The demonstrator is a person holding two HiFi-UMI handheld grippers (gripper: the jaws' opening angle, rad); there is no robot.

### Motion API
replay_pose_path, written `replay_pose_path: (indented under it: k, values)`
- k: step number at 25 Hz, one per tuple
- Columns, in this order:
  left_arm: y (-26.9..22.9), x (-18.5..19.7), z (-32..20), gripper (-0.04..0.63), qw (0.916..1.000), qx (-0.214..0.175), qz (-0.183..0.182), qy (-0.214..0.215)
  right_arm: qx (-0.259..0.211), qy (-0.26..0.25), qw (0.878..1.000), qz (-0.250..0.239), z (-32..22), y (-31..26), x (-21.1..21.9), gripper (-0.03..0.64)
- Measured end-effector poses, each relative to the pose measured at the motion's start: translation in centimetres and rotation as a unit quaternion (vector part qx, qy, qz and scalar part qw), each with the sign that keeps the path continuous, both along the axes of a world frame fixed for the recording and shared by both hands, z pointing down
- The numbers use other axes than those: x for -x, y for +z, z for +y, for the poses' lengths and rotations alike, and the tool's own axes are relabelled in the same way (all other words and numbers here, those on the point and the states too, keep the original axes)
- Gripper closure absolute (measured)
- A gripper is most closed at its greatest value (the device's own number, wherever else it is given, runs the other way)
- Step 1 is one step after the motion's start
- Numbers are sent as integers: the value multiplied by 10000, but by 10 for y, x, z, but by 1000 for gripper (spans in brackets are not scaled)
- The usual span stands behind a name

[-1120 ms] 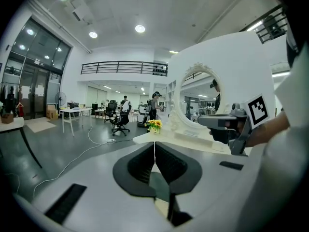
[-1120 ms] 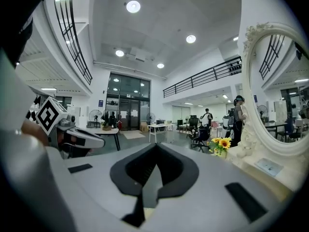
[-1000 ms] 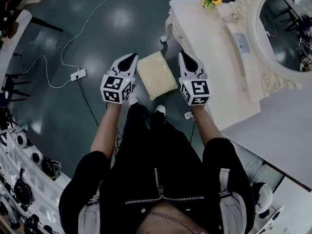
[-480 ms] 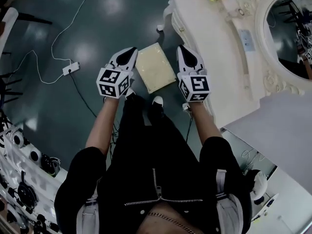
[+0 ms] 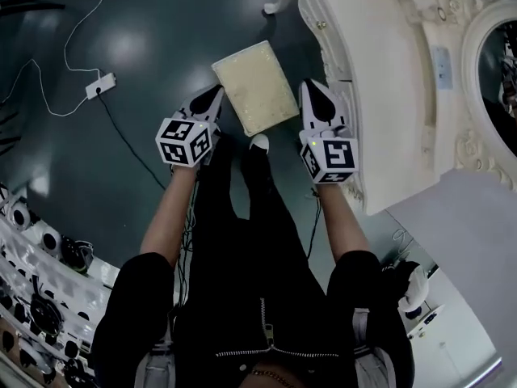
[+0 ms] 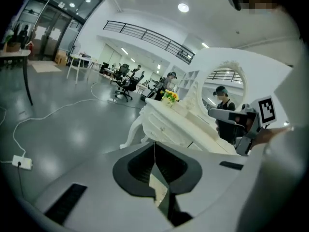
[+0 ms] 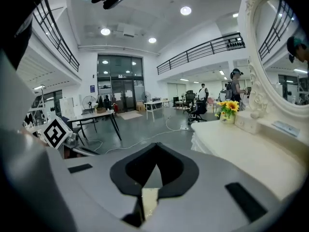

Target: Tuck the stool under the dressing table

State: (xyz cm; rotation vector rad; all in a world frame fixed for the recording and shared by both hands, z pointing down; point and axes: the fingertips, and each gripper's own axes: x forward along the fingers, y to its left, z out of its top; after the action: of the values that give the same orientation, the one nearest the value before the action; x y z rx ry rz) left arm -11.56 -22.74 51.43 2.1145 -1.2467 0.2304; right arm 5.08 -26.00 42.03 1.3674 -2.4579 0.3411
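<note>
Most of the head view is dark, glossy floor [image 5: 161,23], with the white carved dressing table [image 5: 380,71] running down the right side and its round mirror [image 5: 505,63] at the far right edge. One curved table leg shows at the top, standing on the floor. The person stands at the table's near end in black clothes, both arms stretched forward and down. The stool [image 5: 257,87], a rectangle with a cream padded seat, stands on the open floor just beside the table's front edge and wholly outside it, set at a slant to that edge. It lies between the two grippers. The left gripper [image 5: 212,95] is just beside the stool's near left side, and its fingers are pressed together with nothing between them. The right gripper [image 5: 311,94] is at the stool's near right corner, close to the table front, and its fingers also meet at the tip with nothing gripped. Whether either gripper touches the stool cannot be told. A white power strip [image 5: 100,86] with a thin white cable [image 5: 48,103] lies on the floor well to the left. Yellow flowers [image 7: 229,106] stand on the table top near the mirror.
</note>
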Motion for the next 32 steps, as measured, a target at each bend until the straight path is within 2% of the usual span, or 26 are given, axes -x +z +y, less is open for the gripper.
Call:
replay_pose_path:
  k: [7, 11, 15, 16, 17, 18, 19, 21, 22, 28, 32]
  values:
    - [118, 8, 19, 574, 9958, 858, 323, -85, 546, -83, 9982, 214, 15, 79, 16, 611]
    - [183, 11, 31, 572, 9879, 1354, 692, -310, 792, -83, 9965, 237, 22, 120, 25, 611]
    - [239, 19, 38, 572, 9811, 1587, 953, -567, 1066, -104, 9941, 165, 30, 163, 30, 611]
    - [249, 22, 35, 564, 9780, 1629, 1105, -697, 1084, -144, 9938, 175, 29, 168, 31, 611]
    - [258, 24, 32, 518, 9736, 1694, 1286, -824, 1098, -177, 9936, 201, 29, 172, 31, 611]
    - [269, 26, 30, 436, 9675, 1795, 1503, -952, 1113, -197, 9933, 228, 29, 175, 30, 611]
    - [280, 27, 28, 390, 9595, 1925, 1747, -1085, 1128, -207, 9931, 257, 28, 178, 29, 611]
    - [305, 27, 25, 336, 9434, 2181, 2138, -1294, 1166, -220, 9924, 316, 27, 185, 25, 611]
    - [318, 26, 25, 314, 9385, 2293, 2215, -1327, 1196, -228, 9920, 339, 27, 189, 23, 611]
    - [398, 6, 35, 285, 9252, 2916, 2205, -1020, 1359, -191, 9898, 390, 28, 218, 15, 611]
    - [428, -10, 43, 283, 9175, 3187, 2213, -877, 1586, -167, 9866, 350, 38, 241, 13, 611]
